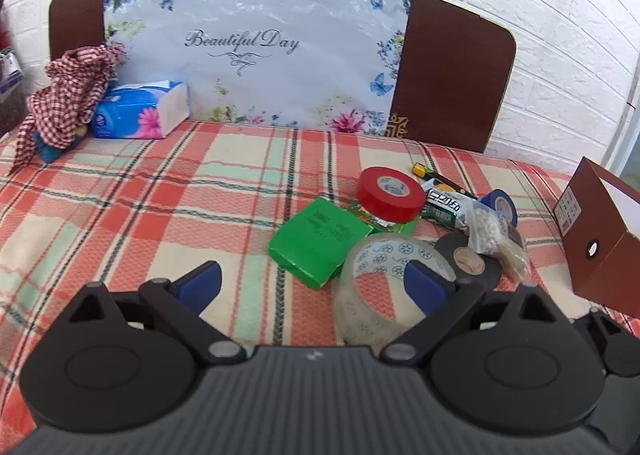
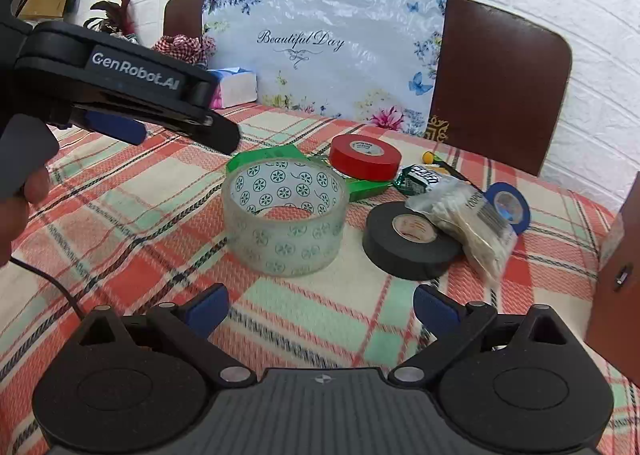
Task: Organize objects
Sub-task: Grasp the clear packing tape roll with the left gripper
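Two grippers work over a bed spread with a red, cream and green plaid blanket. Far left in the left wrist view, a red checked cloth is heaped against a blue tissue pack, both near the headboard, where a floral "Beautiful Day" sheet leans.

Toward the middle, the left gripper has its jaws spread wide and holds nothing; its right blue pad sits in front of the clear tape roll, though contact cannot be told. That roll stands on its flat side on the blanket, just beside a green box. In the right wrist view the left gripper hangs above and behind the same clear tape roll, apart from it.

Further right lies the clutter: a red tape roll resting on the green box, a green snack packet, a black tape roll flat on the blanket, a clear bag of small pale pieces lying across its edge, and a blue tape roll (standing on edge) behind the bag.

At the right edge is a brown cardboard box. The right gripper is likewise wide open and empty, short of the clear roll.
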`<state>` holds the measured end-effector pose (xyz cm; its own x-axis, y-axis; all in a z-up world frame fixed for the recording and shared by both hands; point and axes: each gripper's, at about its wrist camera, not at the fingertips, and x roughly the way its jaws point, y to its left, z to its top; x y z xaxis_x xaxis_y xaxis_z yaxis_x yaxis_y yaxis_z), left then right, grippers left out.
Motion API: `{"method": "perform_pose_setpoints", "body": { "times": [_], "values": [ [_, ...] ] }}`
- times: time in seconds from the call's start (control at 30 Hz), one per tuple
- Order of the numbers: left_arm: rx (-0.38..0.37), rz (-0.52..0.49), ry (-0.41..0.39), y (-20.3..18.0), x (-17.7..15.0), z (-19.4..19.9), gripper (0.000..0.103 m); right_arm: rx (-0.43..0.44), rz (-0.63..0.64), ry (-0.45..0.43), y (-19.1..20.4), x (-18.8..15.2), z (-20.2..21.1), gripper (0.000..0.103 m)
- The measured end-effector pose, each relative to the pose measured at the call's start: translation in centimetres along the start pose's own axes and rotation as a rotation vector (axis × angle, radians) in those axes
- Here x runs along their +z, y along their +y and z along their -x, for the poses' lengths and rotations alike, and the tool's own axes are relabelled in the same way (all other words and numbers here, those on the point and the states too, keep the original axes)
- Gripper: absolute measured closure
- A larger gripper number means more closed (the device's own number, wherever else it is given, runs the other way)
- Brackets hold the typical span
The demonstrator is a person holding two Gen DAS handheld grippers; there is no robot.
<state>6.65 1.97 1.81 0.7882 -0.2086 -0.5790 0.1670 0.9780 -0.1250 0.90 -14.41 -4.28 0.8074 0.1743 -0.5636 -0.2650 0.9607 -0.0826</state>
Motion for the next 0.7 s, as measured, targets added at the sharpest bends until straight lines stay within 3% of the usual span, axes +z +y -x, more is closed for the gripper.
{"method": "perform_pose_setpoints", "body": {
  "times": [0.3, 0.37, 0.53, 0.7],
  "values": [
    [-0.022, -0.007, 0.053, -0.3, 0.3, -2.8, 0.005, 0.058, 0.012, 0.033, 0.7, 1.7, -3.0, 0.005],
    [-0.033, -0.008, 0.062, -0.2, 0.4, -3.2, 0.011, 0.072, 0.01, 0.043, 0.9, 2.1, -3.8, 0.005],
    [-0.059, -0.007, 0.112, -0.2, 0.4, -4.6, 0.046, 0.097, -0.032, 0.071, 0.7, 3.0, -5.6, 0.005],
    [-0.088, 0.007, 0.17, -0.1, -0.5, -6.1, 0.065, 0.111, -0.057, 0.07, 0.4, 3.3, -6.4, 0.004]
  ]
}}
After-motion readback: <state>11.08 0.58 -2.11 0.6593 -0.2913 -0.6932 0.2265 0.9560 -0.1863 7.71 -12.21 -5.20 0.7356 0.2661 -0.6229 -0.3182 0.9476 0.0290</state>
